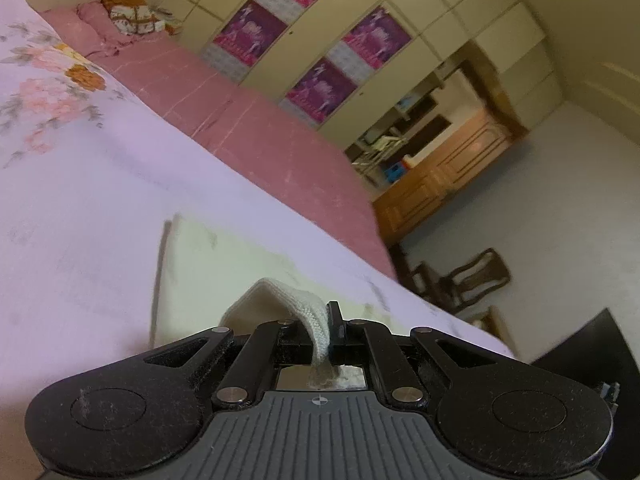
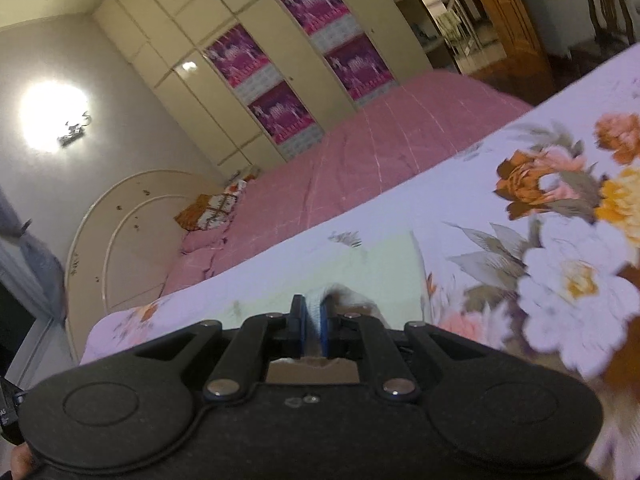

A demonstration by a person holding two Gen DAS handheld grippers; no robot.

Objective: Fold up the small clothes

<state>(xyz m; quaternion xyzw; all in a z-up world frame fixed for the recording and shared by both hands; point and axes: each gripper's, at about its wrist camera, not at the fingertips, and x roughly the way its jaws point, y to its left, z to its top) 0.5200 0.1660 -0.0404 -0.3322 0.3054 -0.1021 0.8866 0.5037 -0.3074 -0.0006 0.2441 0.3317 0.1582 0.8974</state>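
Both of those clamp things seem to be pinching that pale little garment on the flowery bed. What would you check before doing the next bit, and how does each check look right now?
1. Left gripper pinching the garment: ok, a ribbed edge sits between its closed jaws.
2. Right gripper pinching the garment: ok, pale cloth is clamped between its blue pads.
3. Rest of the garment lying flat on the bedsheet: cannot tell, the pictures are blurred.
4. Sheet ahead free of other things: ok in what both views show.
5. Both grips on matching corners: cannot tell.
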